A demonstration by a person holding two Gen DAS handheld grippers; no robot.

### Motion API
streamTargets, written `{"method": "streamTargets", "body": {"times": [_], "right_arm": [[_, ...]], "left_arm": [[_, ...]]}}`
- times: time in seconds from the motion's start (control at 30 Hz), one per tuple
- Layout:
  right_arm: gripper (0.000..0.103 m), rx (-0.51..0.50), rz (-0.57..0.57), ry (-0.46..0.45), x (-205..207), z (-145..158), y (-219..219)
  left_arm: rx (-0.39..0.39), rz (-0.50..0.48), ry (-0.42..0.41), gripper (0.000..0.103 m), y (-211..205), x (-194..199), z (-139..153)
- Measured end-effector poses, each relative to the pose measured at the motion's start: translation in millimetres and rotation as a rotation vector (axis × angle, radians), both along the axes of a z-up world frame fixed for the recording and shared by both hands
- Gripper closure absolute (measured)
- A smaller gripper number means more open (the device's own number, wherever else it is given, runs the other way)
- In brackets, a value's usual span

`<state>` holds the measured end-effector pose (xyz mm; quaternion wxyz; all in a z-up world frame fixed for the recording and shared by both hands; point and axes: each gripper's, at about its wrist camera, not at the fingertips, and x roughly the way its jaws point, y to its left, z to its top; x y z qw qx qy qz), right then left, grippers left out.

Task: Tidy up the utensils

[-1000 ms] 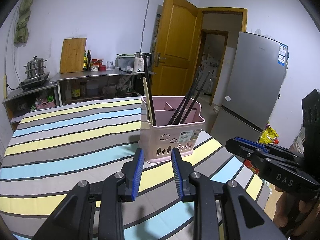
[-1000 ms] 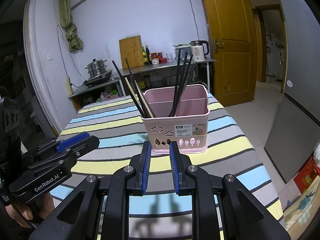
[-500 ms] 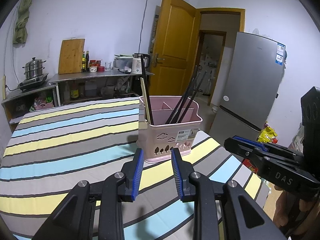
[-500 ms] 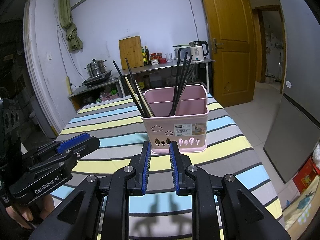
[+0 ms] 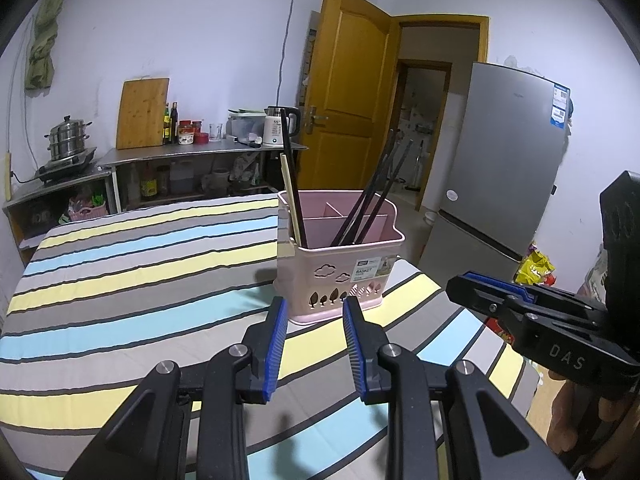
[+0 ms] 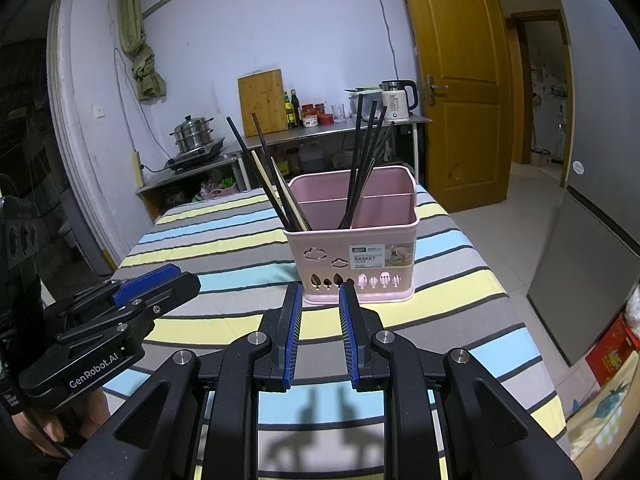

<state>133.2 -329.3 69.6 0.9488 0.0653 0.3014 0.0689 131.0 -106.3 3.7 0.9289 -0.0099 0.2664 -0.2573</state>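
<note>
A pink utensil basket [image 5: 340,272] [image 6: 356,260] stands on the striped table [image 5: 120,300] [image 6: 220,248]. Several black chopsticks [image 6: 362,160] [image 5: 372,200] lean in its right compartment. More black chopsticks and a pale wooden one [image 6: 272,184] [image 5: 290,196] lean in its left compartment. My left gripper [image 5: 314,308] is open and empty, hovering just short of the basket. My right gripper [image 6: 319,292] is open and empty, also just before the basket. Each gripper shows at the side of the other's view, the right one [image 5: 520,312] and the left one [image 6: 132,300].
A steel counter [image 6: 320,132] with a kettle [image 6: 398,100], bottles and a cutting board [image 6: 260,104] stands behind the table. A steamer pot [image 6: 192,138] sits on a stove at the left. A grey fridge [image 5: 500,160] and a wooden door [image 5: 348,120] are at the right.
Both grippers have drawn back slightly from the basket; it looks a bit smaller in the left wrist view. Jaws stay open and empty.
</note>
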Motion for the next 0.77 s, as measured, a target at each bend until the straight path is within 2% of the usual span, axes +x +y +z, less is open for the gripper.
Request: {"method": "streamTargets", "body": {"times": [0.4, 0.77], "right_arm": [[0.083, -0.001, 0.0, 0.001, -0.4, 0.0, 0.3], [0.083, -0.001, 0.0, 0.003, -0.7, -0.9, 0.4]], "left_arm": [[0.002, -0.026, 0.012, 0.075, -0.8, -1.5, -2.6], [0.005, -0.003, 0.013, 0.075, 1.7, -0.5, -4.0]]}}
